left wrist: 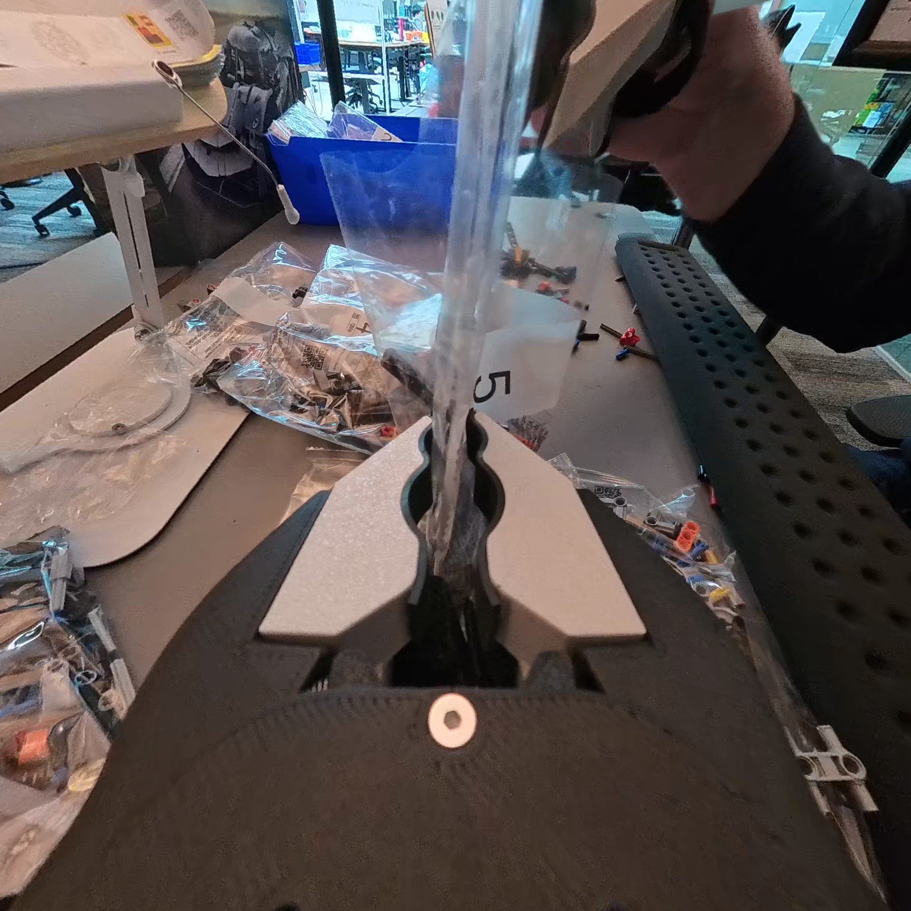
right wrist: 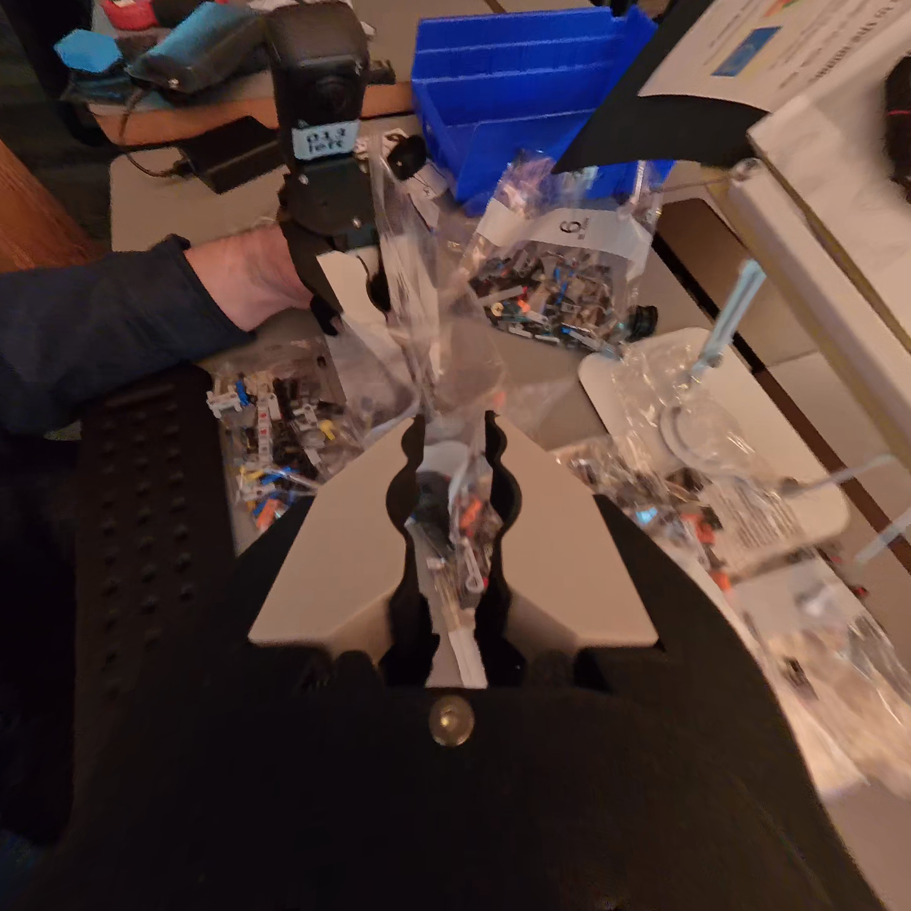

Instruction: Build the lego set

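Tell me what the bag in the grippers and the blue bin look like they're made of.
Bag: thin clear plastic film, glossy; it crinkles and shows the table through it. Blue bin: seemingly rigid moulded plastic, smooth with a slight sheen, with straight ribbed walls.

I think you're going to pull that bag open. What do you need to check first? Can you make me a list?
1. Left hand-held gripper shut on the clear bag: ok.
2. Right hand-held gripper shut on the same bag: ok.
3. Bag pulled tight between the two: ok, it runs straight up in the left wrist view.
4. Small pieces inside the bag: ok, some show between the right jaws.
5. Bag already torn open: cannot tell.
6. Free spot on the table below to catch pieces: not ok, other bags lie there.
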Action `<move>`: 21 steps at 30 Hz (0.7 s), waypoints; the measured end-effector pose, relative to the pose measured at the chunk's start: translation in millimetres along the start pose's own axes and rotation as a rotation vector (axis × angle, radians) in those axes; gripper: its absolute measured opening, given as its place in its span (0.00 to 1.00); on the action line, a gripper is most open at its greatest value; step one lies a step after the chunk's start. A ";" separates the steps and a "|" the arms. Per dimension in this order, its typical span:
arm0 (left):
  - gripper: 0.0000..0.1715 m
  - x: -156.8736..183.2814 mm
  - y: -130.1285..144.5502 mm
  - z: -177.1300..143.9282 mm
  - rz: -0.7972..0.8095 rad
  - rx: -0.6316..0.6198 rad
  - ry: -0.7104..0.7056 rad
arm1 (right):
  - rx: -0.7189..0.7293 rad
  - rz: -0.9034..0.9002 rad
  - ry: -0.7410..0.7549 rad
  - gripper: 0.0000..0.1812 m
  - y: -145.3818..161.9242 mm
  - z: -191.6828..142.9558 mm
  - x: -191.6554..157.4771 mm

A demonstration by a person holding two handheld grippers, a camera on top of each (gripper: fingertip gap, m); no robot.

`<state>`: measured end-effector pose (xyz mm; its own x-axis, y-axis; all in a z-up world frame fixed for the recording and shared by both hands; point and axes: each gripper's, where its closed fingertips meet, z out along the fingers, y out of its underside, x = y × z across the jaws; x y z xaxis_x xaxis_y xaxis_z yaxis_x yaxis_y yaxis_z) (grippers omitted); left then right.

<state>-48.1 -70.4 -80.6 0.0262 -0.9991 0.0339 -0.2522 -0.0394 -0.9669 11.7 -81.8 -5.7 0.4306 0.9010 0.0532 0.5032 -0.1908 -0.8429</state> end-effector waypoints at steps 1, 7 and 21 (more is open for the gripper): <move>0.05 -0.1 -0.1 -0.2 0.000 0.000 0.000 | -0.015 -0.007 0.027 0.12 7.2 -8.5 2.7; 0.05 0.3 -0.2 0.6 0.000 0.000 0.001 | -0.235 0.058 0.114 0.13 102.7 -60.2 16.6; 0.05 -2.7 5.8 1.3 -0.017 -0.013 -0.006 | -0.524 0.316 0.146 0.18 248.2 -79.0 25.3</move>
<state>-48.4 -67.9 -86.7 0.0364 -0.9982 0.0487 -0.2643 -0.0566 -0.9628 206.7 -137.2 -171.2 0.6978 0.7144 -0.0521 0.6192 -0.6382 -0.4574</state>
